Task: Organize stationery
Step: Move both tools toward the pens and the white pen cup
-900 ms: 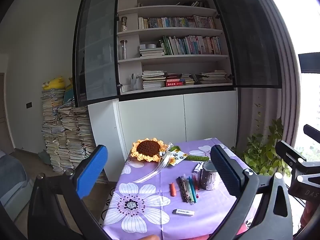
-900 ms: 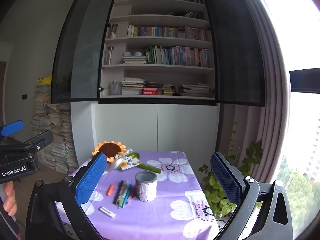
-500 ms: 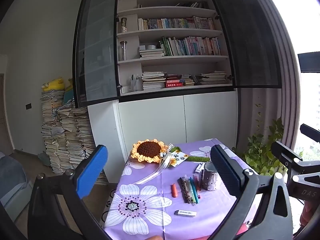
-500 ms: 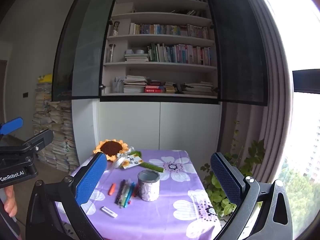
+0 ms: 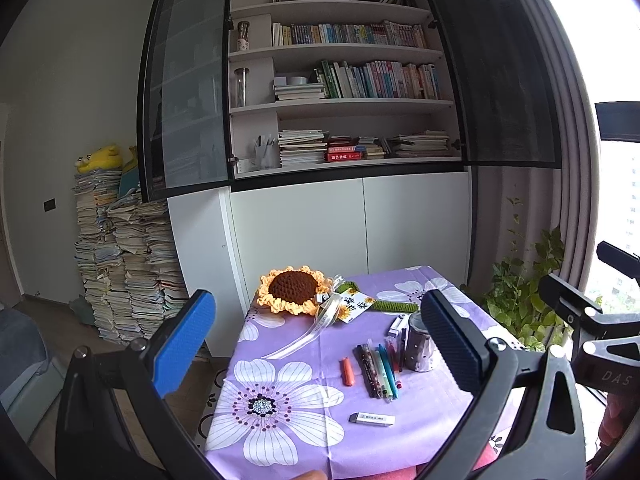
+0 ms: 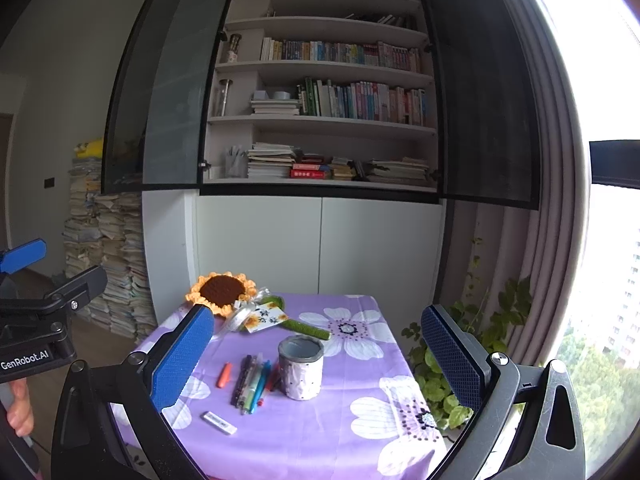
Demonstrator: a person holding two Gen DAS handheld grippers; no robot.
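Pen holder (image 5: pixel 418 350) partly behind a pad, book spines (image 6: pixel 352 102) too small to read

pen holder (image 6: pixel 301 368): 1 | eraser (image 6: pixel 218 423): 1 | crochet sunflower (image 6: pixel 222 291): 1 | orange marker (image 6: pixel 224 374): 1

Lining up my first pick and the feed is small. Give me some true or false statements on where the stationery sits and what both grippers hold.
1. The pen holder stands upright. True.
2. The pens are inside the holder. False: they lie on the tablecloth beside it.
3. The left gripper holds the eraser. False: it is open and empty.
4. The right gripper is open and empty. True.
5. The orange marker lies apart from the pens. True.
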